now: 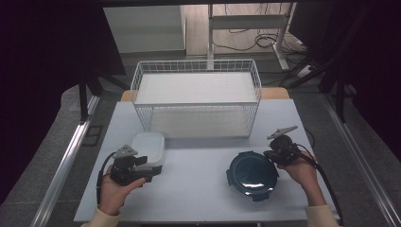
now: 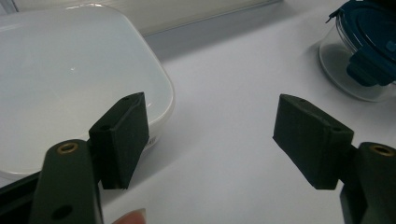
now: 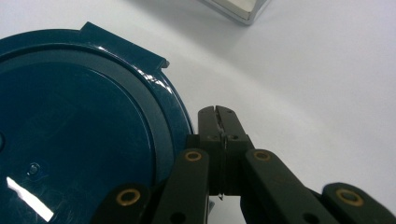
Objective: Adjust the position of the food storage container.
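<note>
A white square lidded container (image 1: pixel 148 145) sits at the left of the white table (image 1: pixel 198 189). My left gripper (image 1: pixel 147 171) is at its near side and open, with nothing between the jaws. In the left gripper view the left pad (image 2: pixel 122 137) overlaps the white container's (image 2: pixel 70 79) near corner, and the gripper (image 2: pixel 212 114) gapes over bare table. A round glass container with a dark blue clip lid (image 1: pixel 252 174) stands at the right. My right gripper (image 1: pixel 270 155) is shut beside the lid's rim. In the right gripper view the jaws (image 3: pixel 217 114) meet right next to the blue lid (image 3: pixel 79 121).
A white wire basket (image 1: pixel 196 101) with two shelves stands at the back middle of the table, its open front facing me. Its base corner (image 3: pixel 238 9) shows in the right gripper view. The blue-lidded glass container (image 2: pixel 362 51) shows far right in the left gripper view.
</note>
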{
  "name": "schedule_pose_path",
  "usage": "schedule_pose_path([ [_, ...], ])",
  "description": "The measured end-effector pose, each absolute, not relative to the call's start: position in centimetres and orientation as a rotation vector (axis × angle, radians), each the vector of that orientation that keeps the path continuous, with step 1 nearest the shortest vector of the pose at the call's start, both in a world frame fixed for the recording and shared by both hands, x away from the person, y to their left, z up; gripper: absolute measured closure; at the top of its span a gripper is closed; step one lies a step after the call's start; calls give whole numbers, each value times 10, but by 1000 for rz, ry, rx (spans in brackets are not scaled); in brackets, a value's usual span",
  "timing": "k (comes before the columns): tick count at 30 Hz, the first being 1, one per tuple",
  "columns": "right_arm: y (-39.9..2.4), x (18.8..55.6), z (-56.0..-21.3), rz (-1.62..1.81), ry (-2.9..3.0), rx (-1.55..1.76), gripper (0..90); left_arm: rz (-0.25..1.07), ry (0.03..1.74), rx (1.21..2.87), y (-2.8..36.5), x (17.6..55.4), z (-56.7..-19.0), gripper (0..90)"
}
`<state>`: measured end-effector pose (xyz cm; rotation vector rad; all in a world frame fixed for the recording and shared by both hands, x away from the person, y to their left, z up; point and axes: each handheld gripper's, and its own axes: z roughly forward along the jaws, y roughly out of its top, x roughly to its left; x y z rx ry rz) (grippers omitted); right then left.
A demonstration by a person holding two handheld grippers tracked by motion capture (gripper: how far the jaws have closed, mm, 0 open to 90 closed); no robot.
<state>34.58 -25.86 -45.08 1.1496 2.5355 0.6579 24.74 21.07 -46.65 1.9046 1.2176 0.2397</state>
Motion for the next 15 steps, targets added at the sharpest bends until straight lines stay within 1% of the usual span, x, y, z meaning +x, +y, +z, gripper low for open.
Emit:
schedule_pose_path([
  [15, -237, 338, -453, 635, 2566, 1078, 897, 242, 1220, 1905, 212, 248, -467, 264],
])
